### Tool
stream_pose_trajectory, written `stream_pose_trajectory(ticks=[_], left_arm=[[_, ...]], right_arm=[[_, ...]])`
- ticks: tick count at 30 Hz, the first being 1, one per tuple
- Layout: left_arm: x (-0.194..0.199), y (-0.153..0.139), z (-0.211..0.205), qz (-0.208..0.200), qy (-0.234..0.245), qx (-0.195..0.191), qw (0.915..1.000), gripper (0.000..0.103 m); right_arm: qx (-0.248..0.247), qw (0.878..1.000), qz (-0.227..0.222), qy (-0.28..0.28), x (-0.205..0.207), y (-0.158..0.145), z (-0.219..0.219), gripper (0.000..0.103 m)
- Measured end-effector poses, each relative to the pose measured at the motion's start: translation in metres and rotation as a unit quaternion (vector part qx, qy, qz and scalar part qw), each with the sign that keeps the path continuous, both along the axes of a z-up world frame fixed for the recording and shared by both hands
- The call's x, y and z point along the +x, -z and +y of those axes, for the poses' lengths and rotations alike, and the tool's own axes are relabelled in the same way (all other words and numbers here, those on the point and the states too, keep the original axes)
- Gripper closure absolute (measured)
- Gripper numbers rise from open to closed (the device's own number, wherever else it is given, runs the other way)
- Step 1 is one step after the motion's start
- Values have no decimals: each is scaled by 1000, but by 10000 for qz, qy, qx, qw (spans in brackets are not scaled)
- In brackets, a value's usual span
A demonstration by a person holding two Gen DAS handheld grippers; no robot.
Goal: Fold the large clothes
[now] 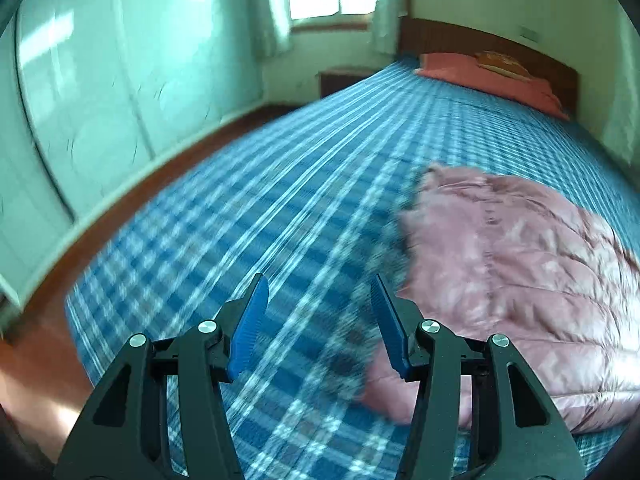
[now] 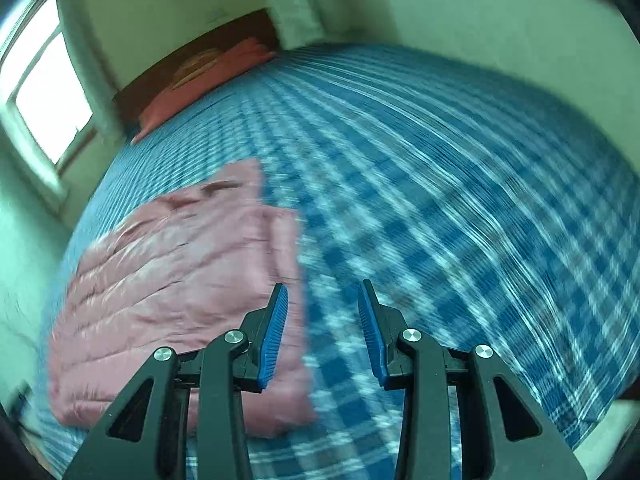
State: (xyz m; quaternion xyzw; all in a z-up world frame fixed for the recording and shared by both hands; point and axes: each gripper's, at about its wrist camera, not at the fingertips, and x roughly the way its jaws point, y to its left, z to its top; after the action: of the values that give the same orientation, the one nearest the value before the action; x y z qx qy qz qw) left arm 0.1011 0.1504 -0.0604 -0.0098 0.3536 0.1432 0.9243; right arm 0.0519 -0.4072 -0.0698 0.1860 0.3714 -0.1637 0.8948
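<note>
pink jacket (image 1: 516, 292) folded on bed (image 1: 248, 216), both grippers' fingers (image 1: 252, 324) apart

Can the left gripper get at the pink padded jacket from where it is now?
Probably yes. The left gripper is open and empty above the plaid bedspread, and the pink jacket lies just to its right with nothing between them.

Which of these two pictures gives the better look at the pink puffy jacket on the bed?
The right wrist view: the pink jacket lies almost whole in frame, folded into a rough block on the checked bedspread, though blurred. The left wrist view shows the jacket larger, but its right side runs out of frame and a gripper finger covers one corner.
</note>
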Motion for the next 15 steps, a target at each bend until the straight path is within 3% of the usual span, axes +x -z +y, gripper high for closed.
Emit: stream_pose_trajectory(ticks=[3, 8, 15], left_arm=[[11, -4, -43, 20, 452, 373, 9983, 50], [39, 6, -108, 189, 1034, 601, 9926, 50], [73, 35, -162, 506, 1281, 851, 9868, 52]], right_arm=[[-339, 9979, 46, -557, 29, -7, 43, 66], [-652, 9863, 244, -1494, 84, -3, 119, 66], [-936, 9771, 369, -1872, 128, 11, 175, 66]])
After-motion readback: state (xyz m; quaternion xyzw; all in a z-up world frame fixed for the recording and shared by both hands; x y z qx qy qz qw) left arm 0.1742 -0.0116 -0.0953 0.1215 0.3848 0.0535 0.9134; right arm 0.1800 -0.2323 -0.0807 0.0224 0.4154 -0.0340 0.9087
